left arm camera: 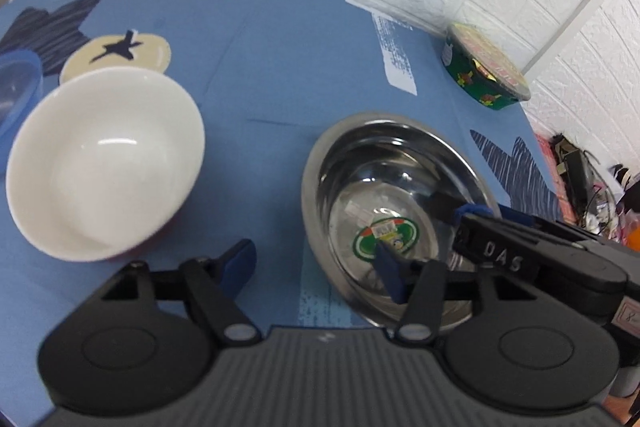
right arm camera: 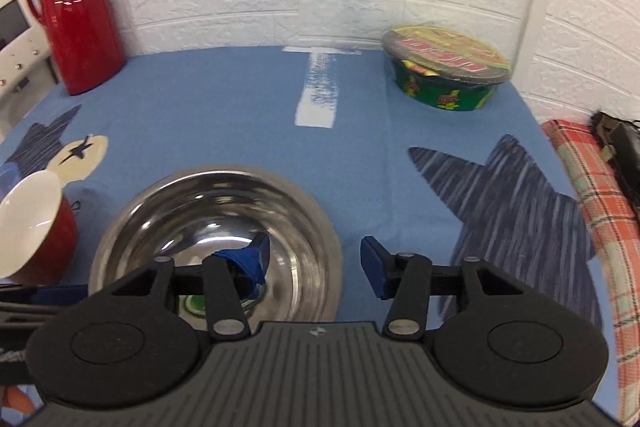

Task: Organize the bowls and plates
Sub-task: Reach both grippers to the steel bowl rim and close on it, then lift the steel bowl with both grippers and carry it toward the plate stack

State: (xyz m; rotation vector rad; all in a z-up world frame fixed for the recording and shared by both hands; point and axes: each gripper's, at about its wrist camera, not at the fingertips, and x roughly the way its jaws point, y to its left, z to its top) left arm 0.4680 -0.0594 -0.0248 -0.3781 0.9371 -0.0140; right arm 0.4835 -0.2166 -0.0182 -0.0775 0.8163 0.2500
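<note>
Right wrist: right claw [right arm camera: 316, 265] spread apart, straddling steel bowl's [right arm camera: 216, 223] right rim.

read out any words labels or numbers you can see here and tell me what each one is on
"DAS": raised letters on the right hand-held gripper, seen from the left wrist.
"8": handwritten tag on the same gripper; the rest is cut off.
Sticker in the steel bowl: too small to read.
Noodle bowl lid: red lettering, too blurred to read.
</note>
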